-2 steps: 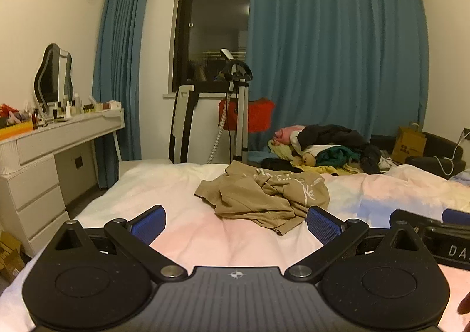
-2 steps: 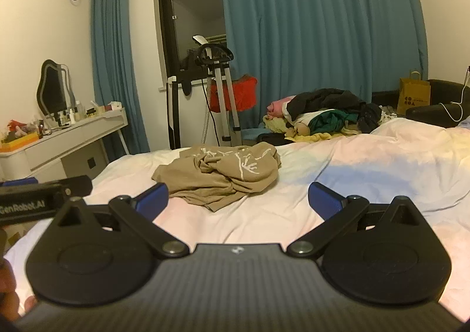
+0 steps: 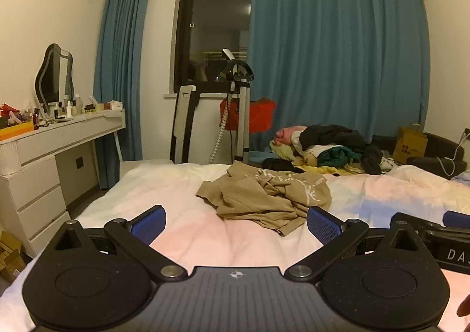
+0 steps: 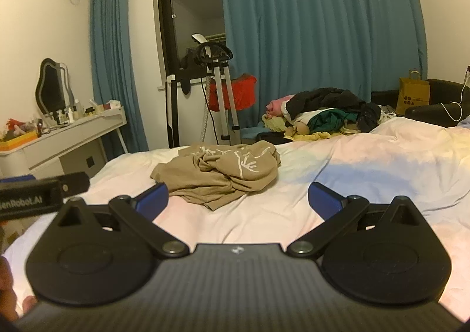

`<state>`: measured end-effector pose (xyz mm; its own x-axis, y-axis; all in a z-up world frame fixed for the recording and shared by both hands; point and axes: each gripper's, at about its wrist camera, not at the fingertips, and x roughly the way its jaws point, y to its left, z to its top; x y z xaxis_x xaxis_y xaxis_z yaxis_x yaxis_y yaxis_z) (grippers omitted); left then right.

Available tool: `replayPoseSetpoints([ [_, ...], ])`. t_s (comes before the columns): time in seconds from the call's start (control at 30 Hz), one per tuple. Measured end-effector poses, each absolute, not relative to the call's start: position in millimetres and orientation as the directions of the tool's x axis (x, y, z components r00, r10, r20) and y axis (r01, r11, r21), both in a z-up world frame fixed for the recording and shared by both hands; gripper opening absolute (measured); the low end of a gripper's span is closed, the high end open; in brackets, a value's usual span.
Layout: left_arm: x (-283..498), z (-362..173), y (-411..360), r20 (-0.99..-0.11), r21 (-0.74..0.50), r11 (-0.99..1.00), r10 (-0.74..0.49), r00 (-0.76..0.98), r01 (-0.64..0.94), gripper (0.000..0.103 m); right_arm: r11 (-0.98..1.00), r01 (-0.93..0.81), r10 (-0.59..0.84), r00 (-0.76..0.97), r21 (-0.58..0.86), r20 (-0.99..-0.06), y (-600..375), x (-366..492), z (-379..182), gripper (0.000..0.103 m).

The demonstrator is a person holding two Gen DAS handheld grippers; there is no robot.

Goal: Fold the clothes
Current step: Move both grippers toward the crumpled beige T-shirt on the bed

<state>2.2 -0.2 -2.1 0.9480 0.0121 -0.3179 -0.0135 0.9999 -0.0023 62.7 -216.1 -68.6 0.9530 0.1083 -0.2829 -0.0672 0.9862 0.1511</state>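
Left wrist view shows our left gripper [image 3: 236,222] with blue ribbed fingers [image 3: 148,223] spread wide and empty above the soft, pastel-tinted bed [image 3: 182,232]. A crumpled tan shirt [image 3: 264,197] with white print lies bunched just ahead. Our right gripper [image 4: 238,200] is equally released; nothing seems changed from a moment ago, though fisheye warping blurs edges.

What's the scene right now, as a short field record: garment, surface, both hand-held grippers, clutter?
garment: tan shirt, crumpled, white print, unfolded
surface: bed sheet, shirt lies on it
left hand-held gripper: open, empty, short of the shirt
right hand-held gripper: open, empty, short of the shirt
clutter: clothes pile beyond the bed
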Motion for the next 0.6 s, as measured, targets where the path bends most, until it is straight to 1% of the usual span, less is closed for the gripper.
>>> replayPoseSetpoints([
  [0.07, 7, -6, 0, -0.322, 0.009, 1.000, 0.019, 0.946, -0.017, 0.103, 0.987, -0.071, 0.109, 0.953, 0.142, -0.283, -215, 63, -69, 0.103],
  [0.2, 24, -18, 5, -0.362, -0.025, 1.000, 0.007, 0.932, -0.018, 0.103, 0.990, -0.072, 0.105, 0.952, 0.122, -0.289, -214, 64, -69, 0.103],
  [0.27, 33, -25, 5, -0.389, -0.038, 0.999, 0.002, 0.921, -0.019, 0.103, 0.992, -0.062, 0.093, 0.950, 0.111, -0.298, -212, 67, -86, 0.103],
  [0.33, 35, -27, 7, -0.390, -0.047, 0.999, -0.003, 0.921, -0.016, 0.103, 0.994, -0.056, 0.083, 0.949, 0.099, -0.305, -209, 71, -93, 0.103],
  [0.47, 35, -31, 11, -0.382, -0.059, 0.998, -0.013, 0.924, -0.010, 0.103, 0.993, -0.052, 0.083, 0.947, 0.108, -0.309, -206, 76, -86, 0.103],
  [0.6, 33, -30, 10, -0.391, -0.049, 0.999, -0.015, 0.920, -0.004, 0.103, 0.993, -0.058, 0.086, 0.954, 0.104, -0.289, -207, 72, -81, 0.103],
])
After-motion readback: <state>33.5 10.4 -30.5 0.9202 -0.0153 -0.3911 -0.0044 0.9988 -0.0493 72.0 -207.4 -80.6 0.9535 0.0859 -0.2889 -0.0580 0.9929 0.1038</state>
